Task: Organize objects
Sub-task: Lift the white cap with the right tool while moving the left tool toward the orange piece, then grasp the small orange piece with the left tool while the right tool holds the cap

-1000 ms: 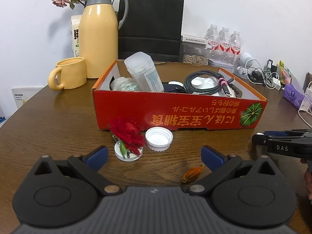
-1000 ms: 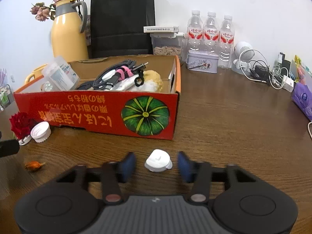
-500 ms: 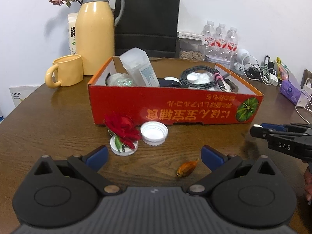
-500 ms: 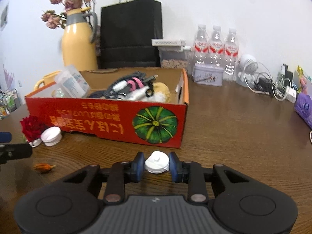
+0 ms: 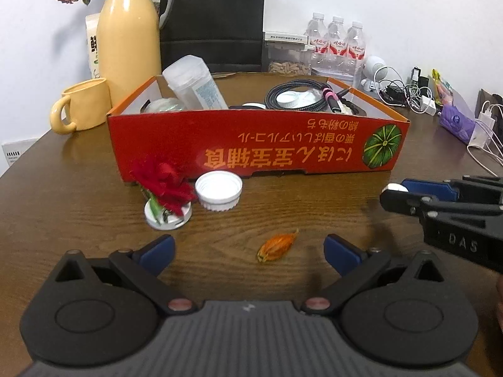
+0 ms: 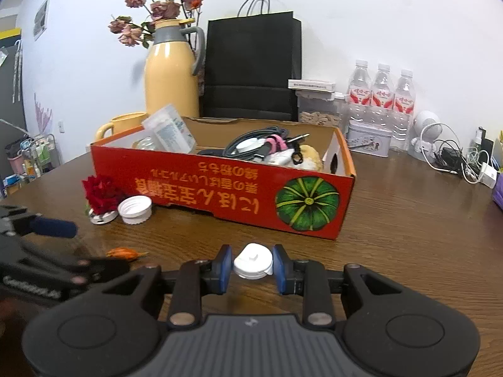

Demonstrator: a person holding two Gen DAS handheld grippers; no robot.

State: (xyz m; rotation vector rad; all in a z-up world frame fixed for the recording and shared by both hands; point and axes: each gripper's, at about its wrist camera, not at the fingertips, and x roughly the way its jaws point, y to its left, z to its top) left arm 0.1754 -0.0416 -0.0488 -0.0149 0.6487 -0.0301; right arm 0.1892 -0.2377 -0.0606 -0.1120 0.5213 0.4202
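Observation:
My right gripper (image 6: 252,264) is shut on a small white cap (image 6: 253,261), held just above the brown table in front of the red cardboard box (image 6: 239,188). From the left wrist view that gripper (image 5: 396,194) comes in from the right, the white cap (image 5: 396,187) showing at its tip. My left gripper (image 5: 248,251) stands open low over the table, with a small orange dried bud (image 5: 276,247) lying between its fingers, untouched. Near the box's front wall lie a red artificial rose on a round base (image 5: 165,190) and a white ribbed lid (image 5: 219,189).
The box (image 5: 257,144) holds a coiled cable, a clear plastic container and other bits. Behind it stand a yellow thermos (image 5: 127,44), a yellow mug (image 5: 83,110), a black paper bag (image 6: 251,69) and water bottles (image 6: 382,94). Chargers and cables (image 5: 418,97) crowd the right side.
My right gripper closed on the white cap and lifted it off the table, drifting toward the box. The left gripper stayed open over the orange bud, barely moving.

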